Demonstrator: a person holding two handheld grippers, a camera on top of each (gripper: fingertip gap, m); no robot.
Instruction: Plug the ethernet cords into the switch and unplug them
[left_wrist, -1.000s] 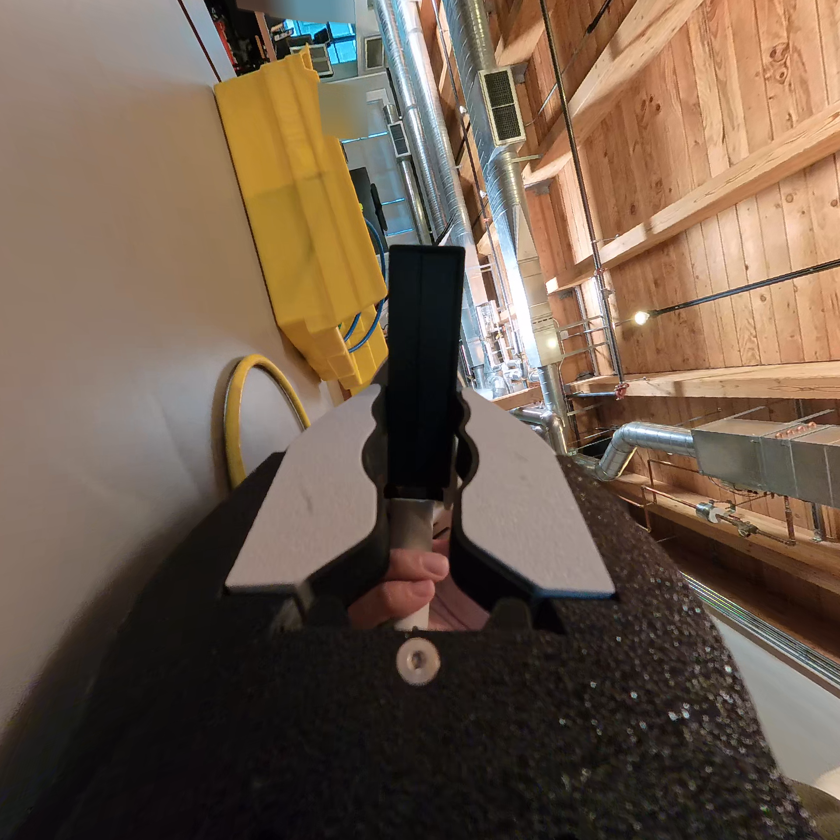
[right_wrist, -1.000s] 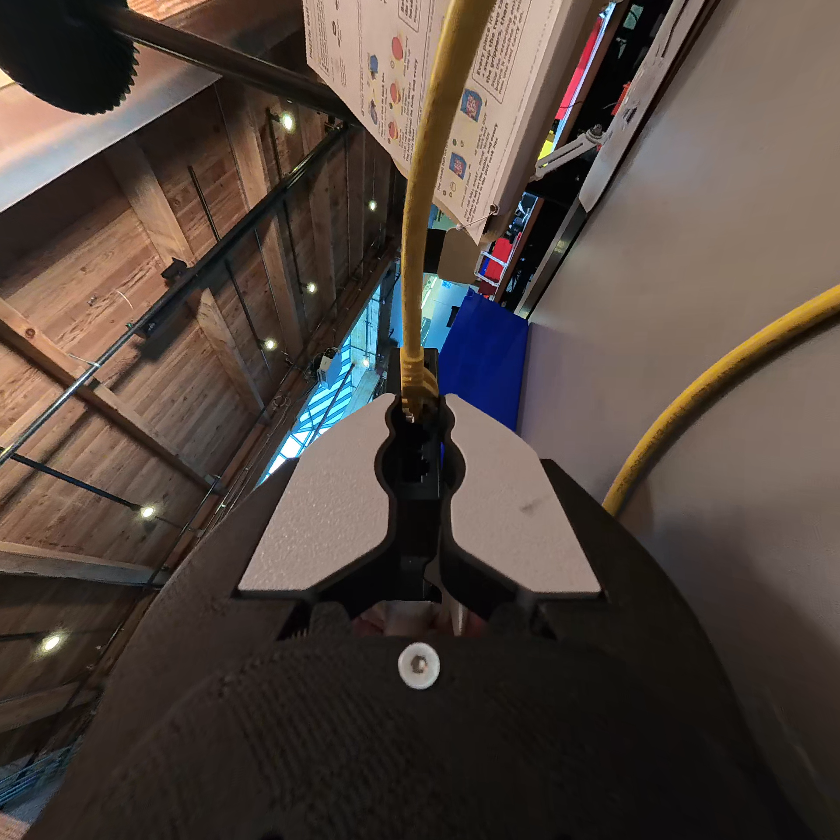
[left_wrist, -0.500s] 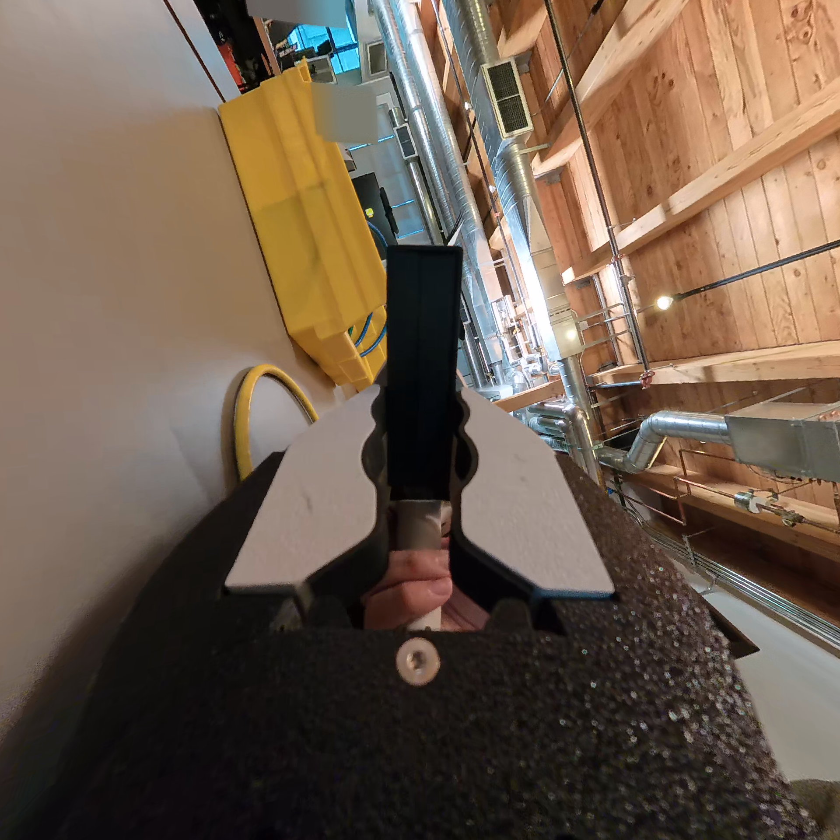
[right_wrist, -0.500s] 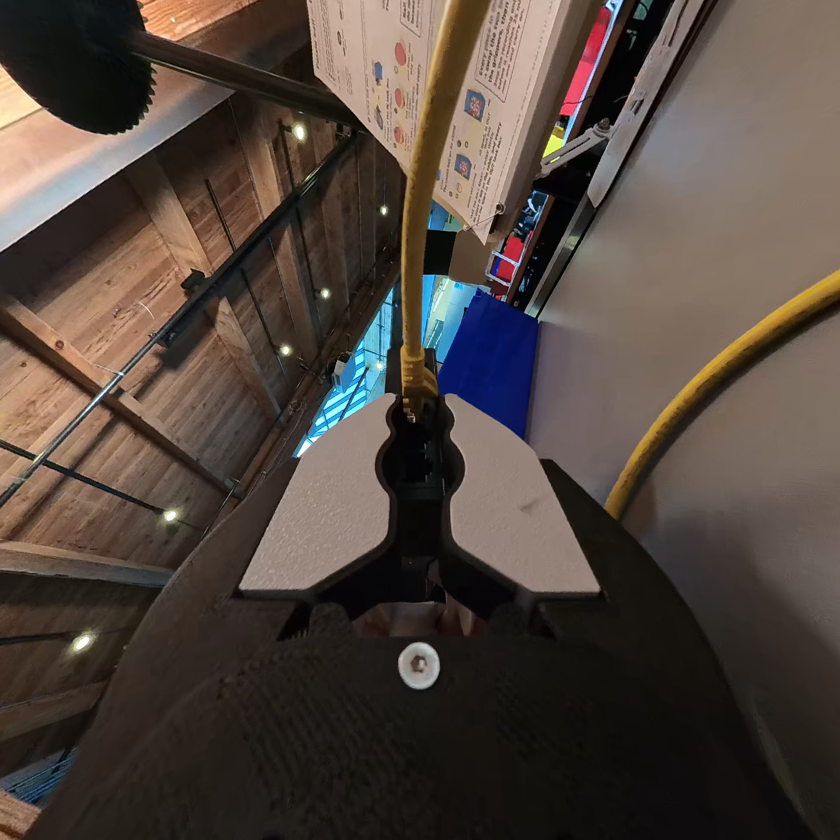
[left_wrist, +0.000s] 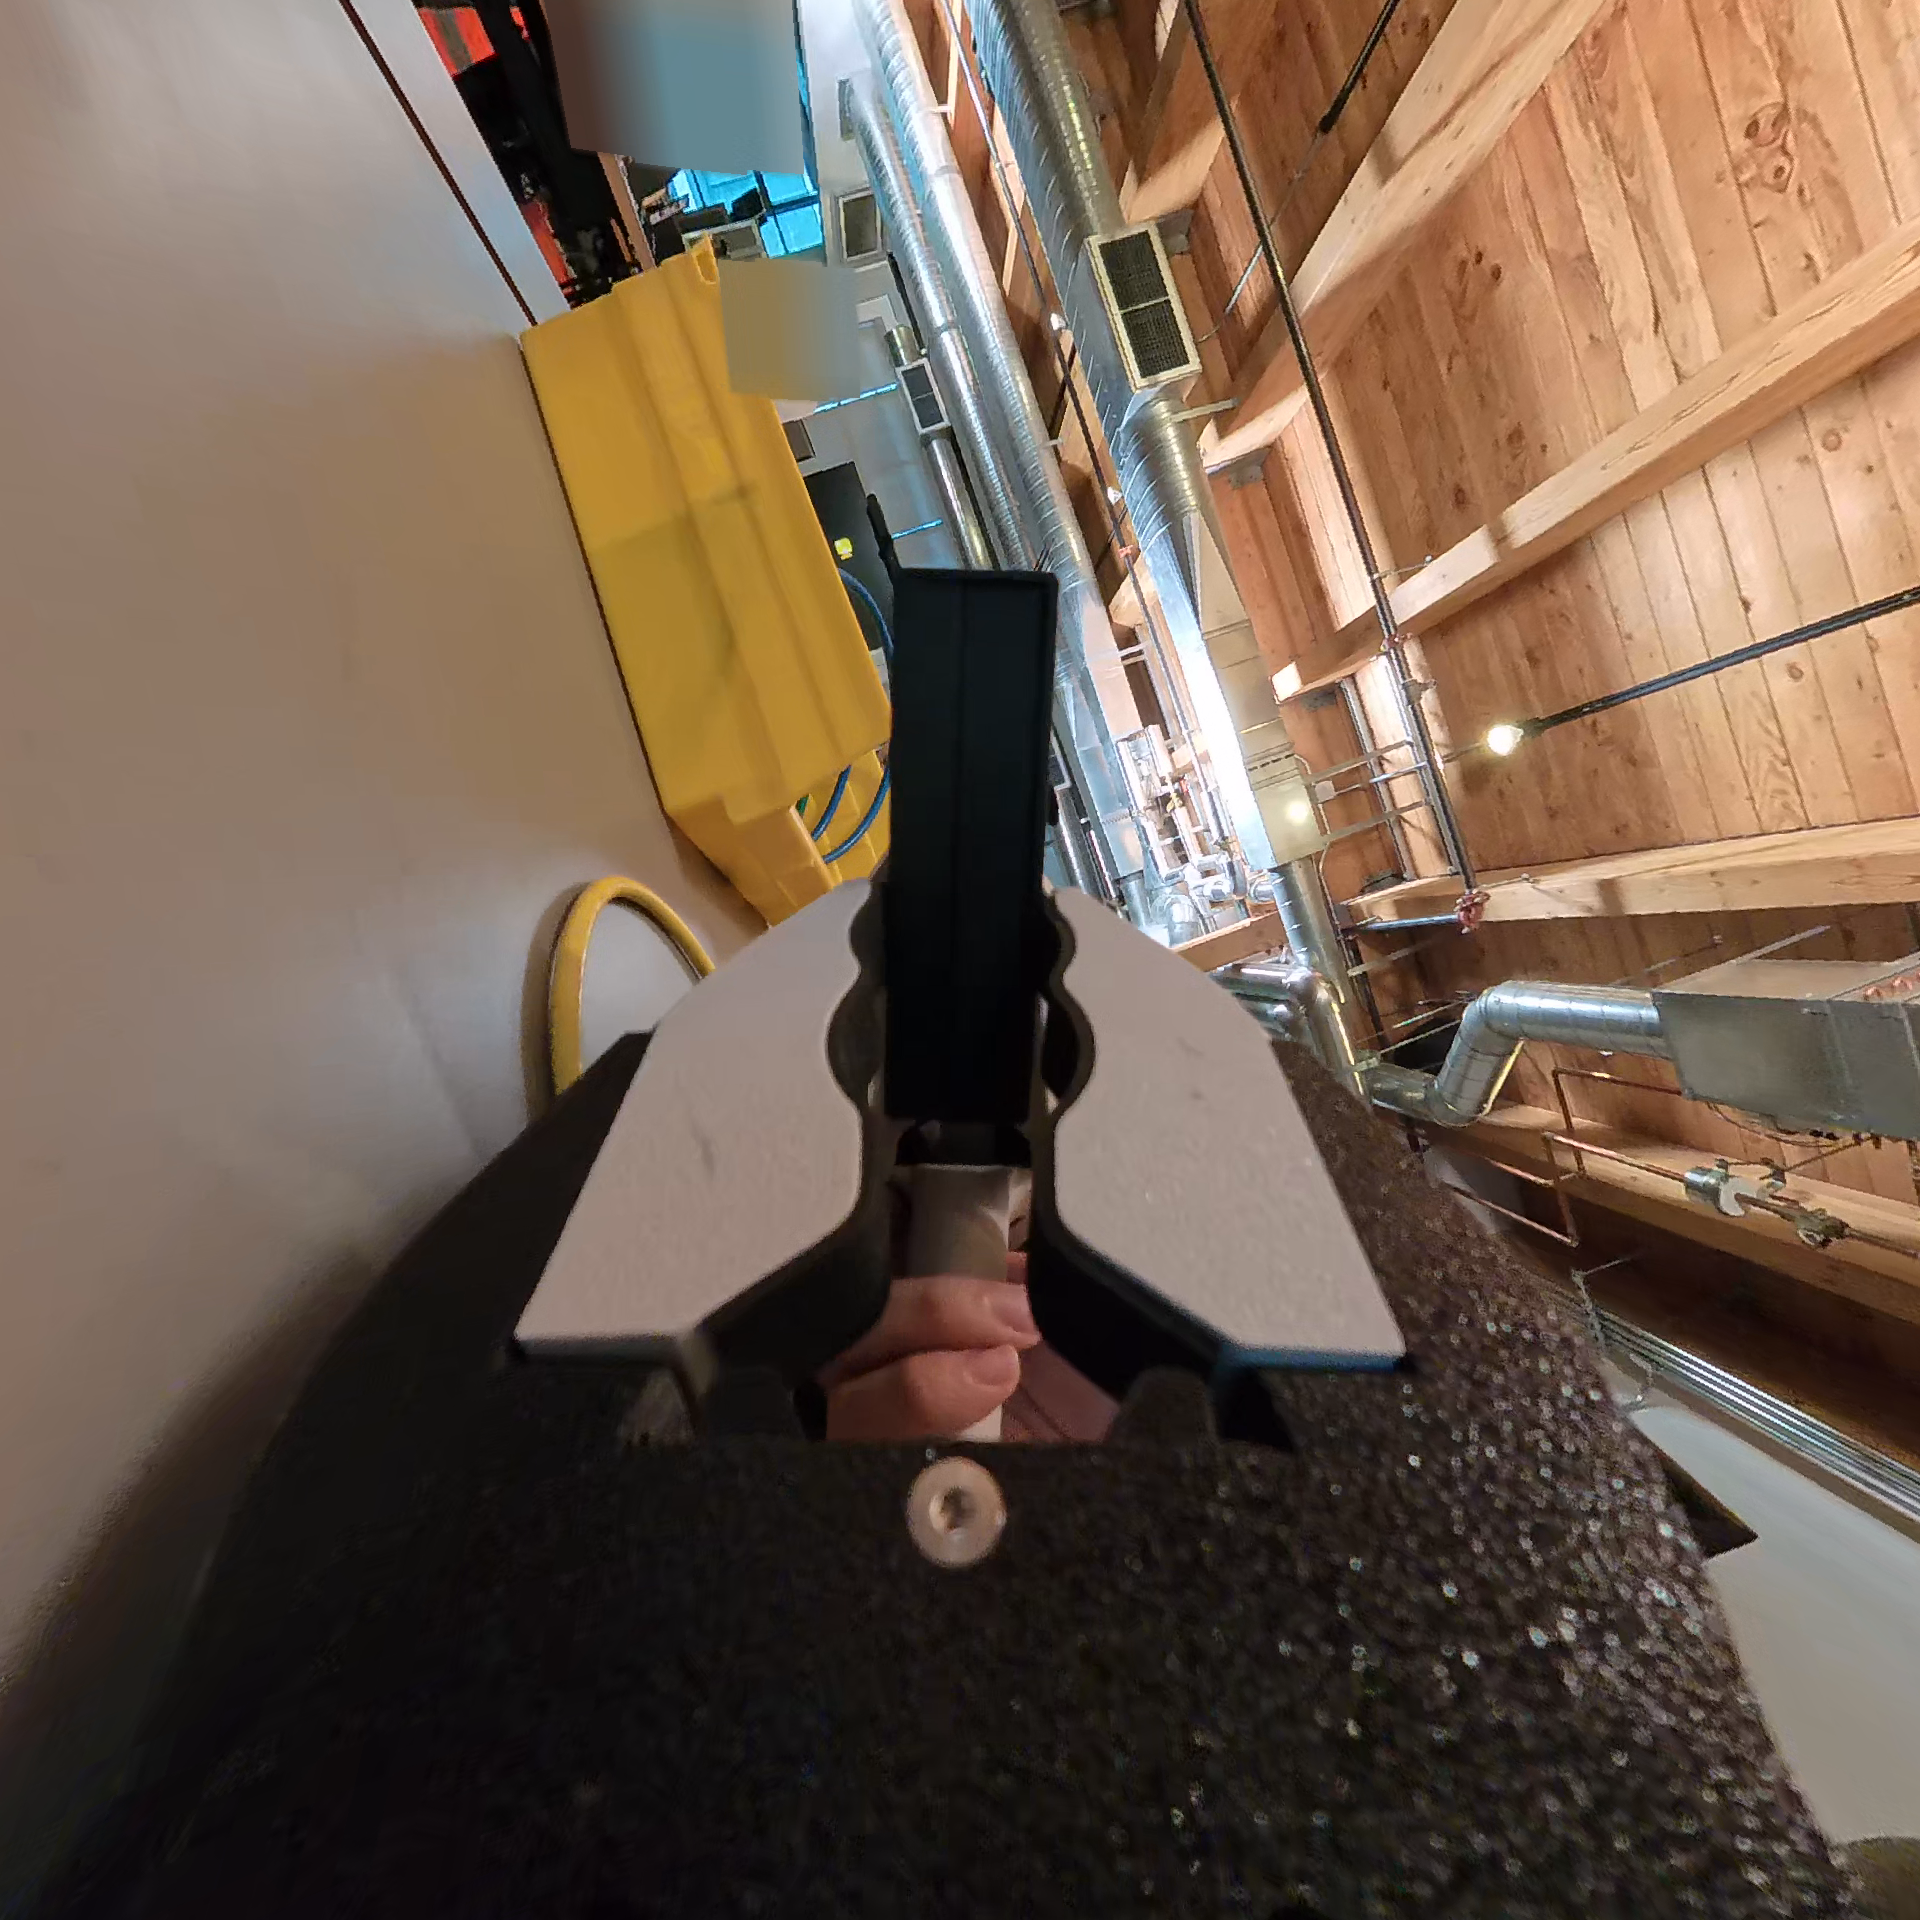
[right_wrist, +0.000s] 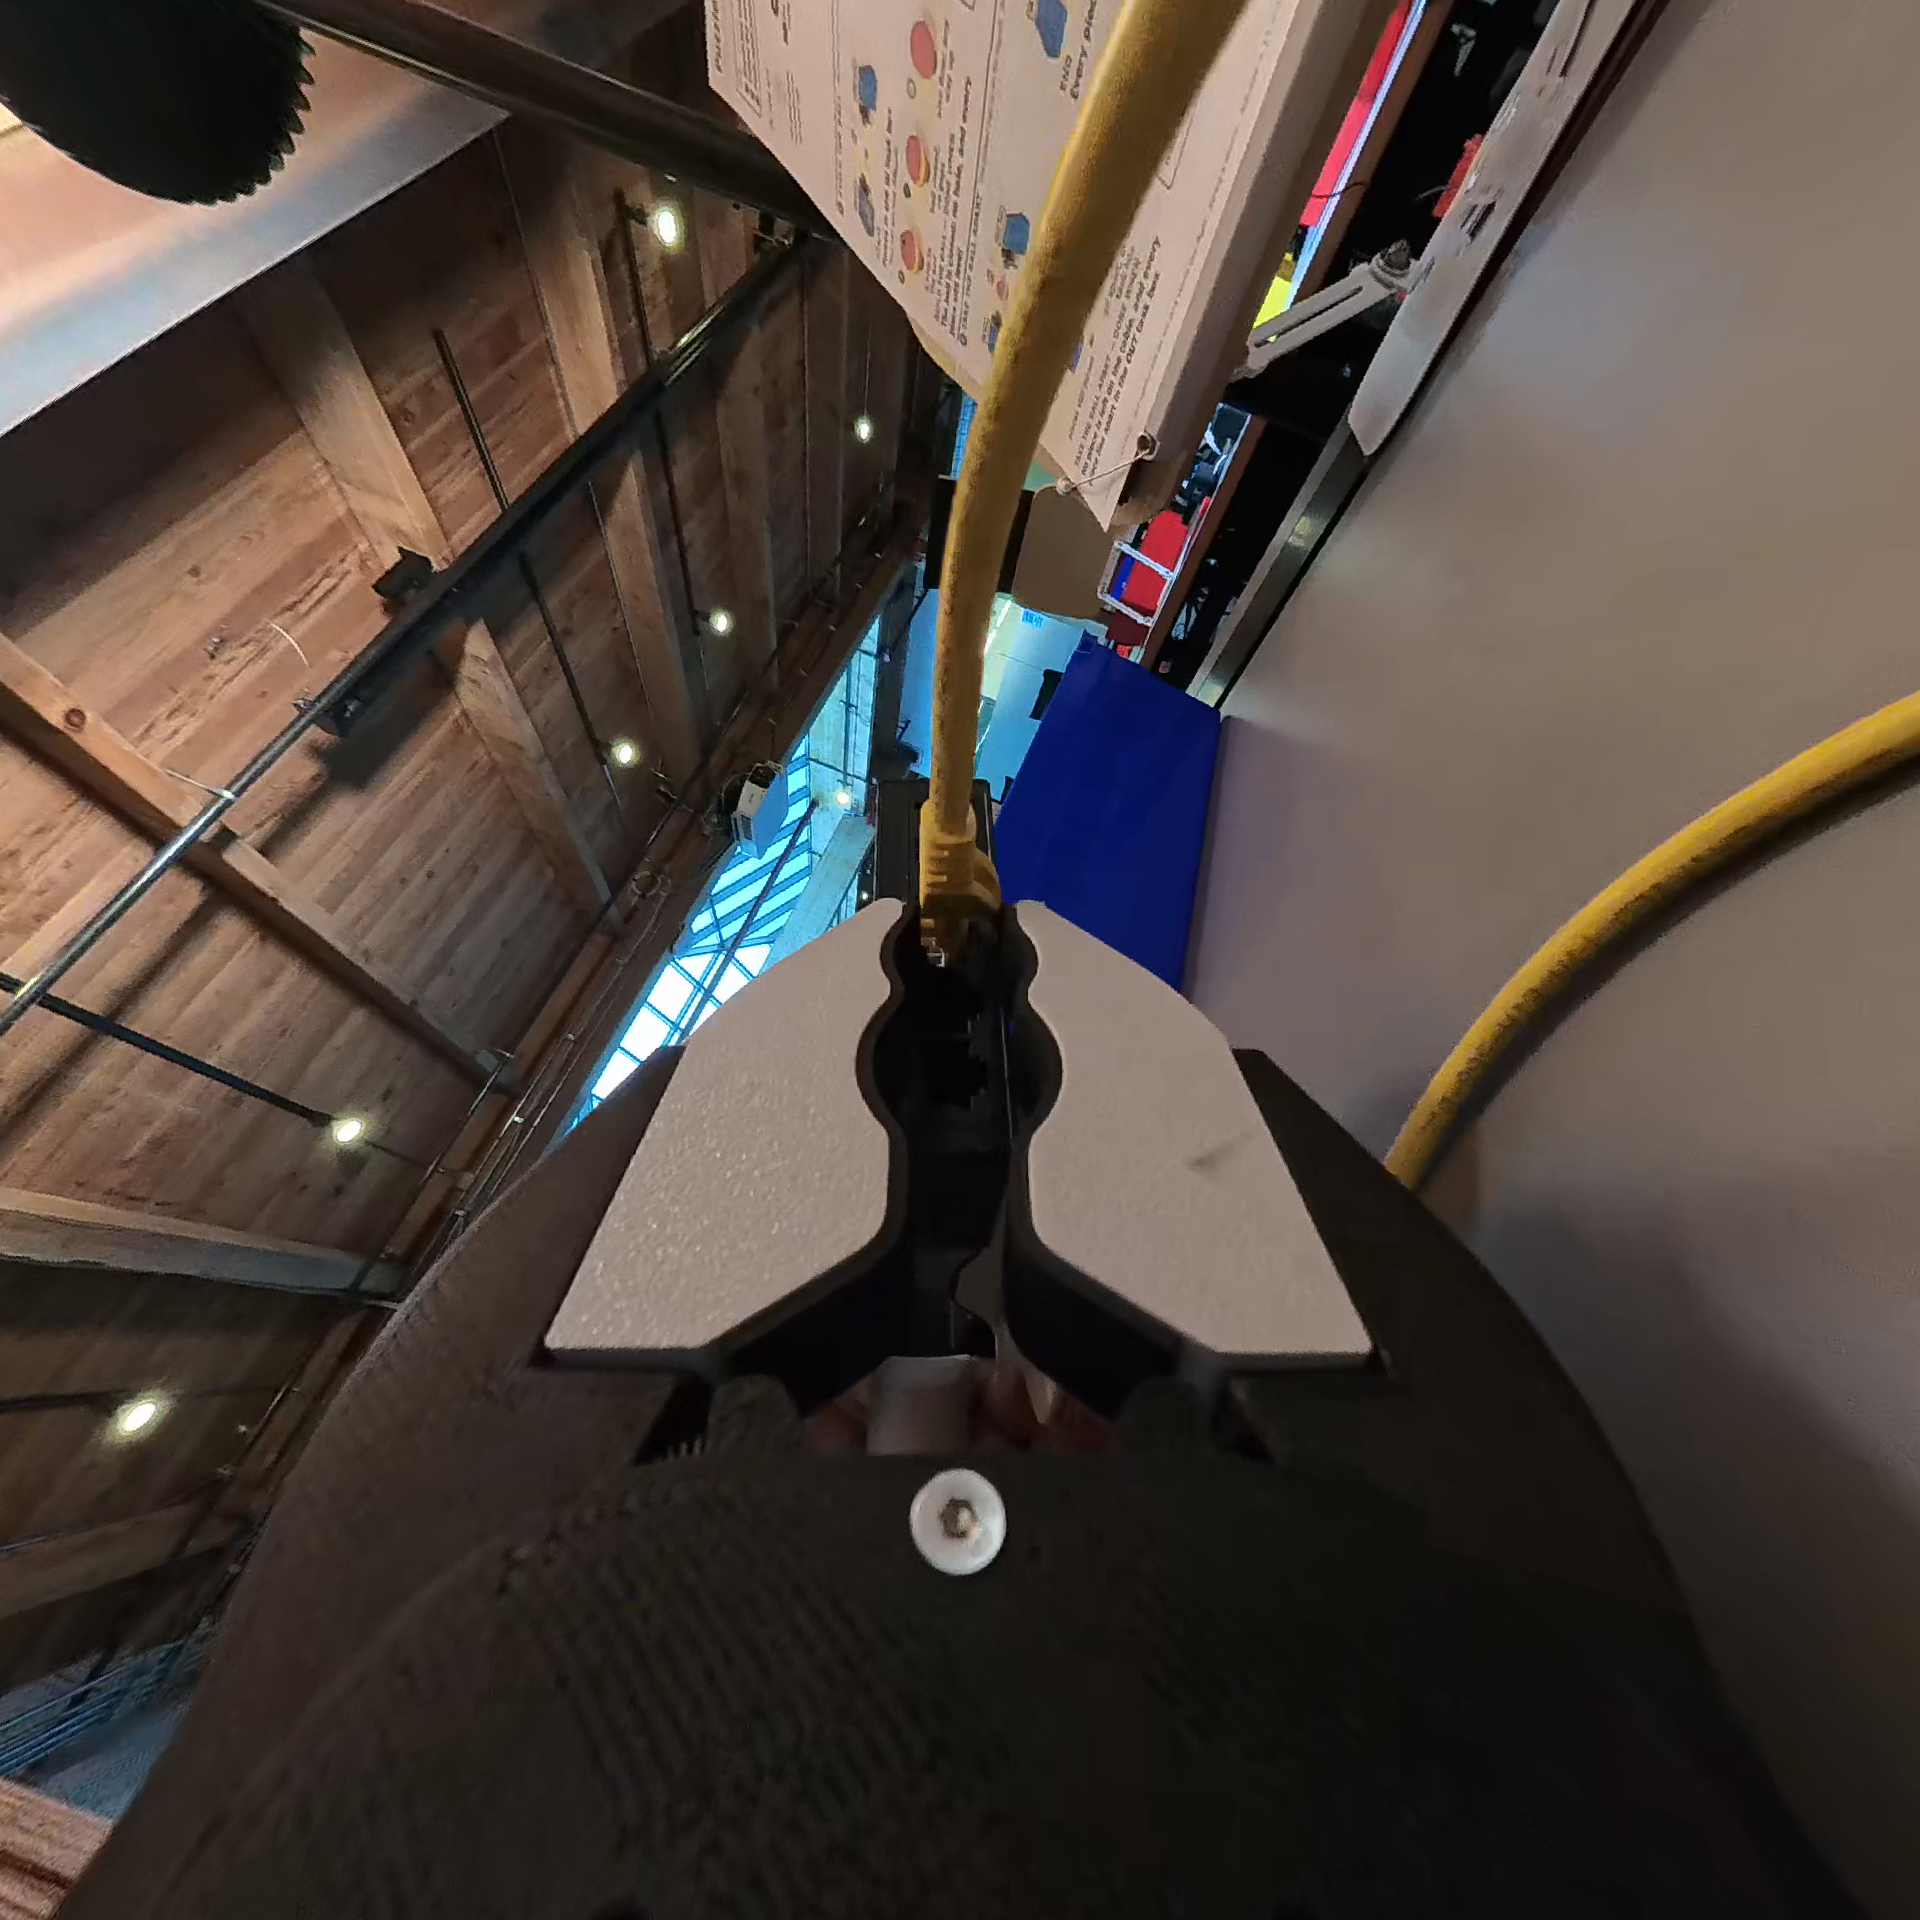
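Both grippers were clamped on the same black box, which I took to be the switch (left_wrist: 966, 831), each from an opposite end. In the left wrist view the left gripper (left_wrist: 961, 997) had its jaws closed against the two flat sides of the box, which stuck out toward twelve o'clock beyond the fingertips. In the right wrist view the right gripper (right_wrist: 956, 997) was likewise pinched onto the narrow black body, whose port openings showed dimly in the gap between the jaws. One yellow ethernet cord (right_wrist: 987, 540) ran down from twelve o'clock, and its yellow connector boot (right_wrist: 951, 873) sat against the box right at the fingertips; it looked seated in a port, though the latch itself was hidden. A further loop of yellow cable (right_wrist: 1621, 935) lay on the pale table (right_wrist: 1714, 520) at three o'clock. A yellow bin (left_wrist: 717, 644) holding blue cables stood at eleven o'clock in the left view. My judgement was that at least one plug-in was done; whether other cords awaited plugging could not be told, and the unplugging remained.
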